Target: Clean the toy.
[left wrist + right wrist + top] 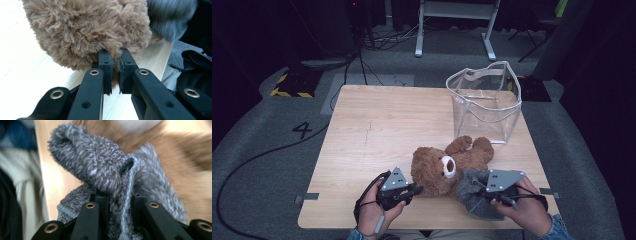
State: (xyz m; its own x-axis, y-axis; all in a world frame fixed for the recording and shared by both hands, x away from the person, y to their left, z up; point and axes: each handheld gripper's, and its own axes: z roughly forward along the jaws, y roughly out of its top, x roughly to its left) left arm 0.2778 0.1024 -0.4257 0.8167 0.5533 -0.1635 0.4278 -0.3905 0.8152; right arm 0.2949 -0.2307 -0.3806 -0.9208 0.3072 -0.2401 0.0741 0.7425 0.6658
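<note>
1. The bear (447, 167) lies at the table's (362, 150) near edge; my left claw (115, 67) pinches its fur.
2. My right claw (117, 202) is clamped on the grey garment (105, 170), beside the bear.
3. I judge dressing is underway; next, I open the garment over a limb.

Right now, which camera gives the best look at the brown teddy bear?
The high view: the whole teddy bear lies on the table, face and limbs visible. The left gripper view shows brown fur pinched in the left claw. The right gripper view shows a brown blur behind the grey knit cloth.
</note>
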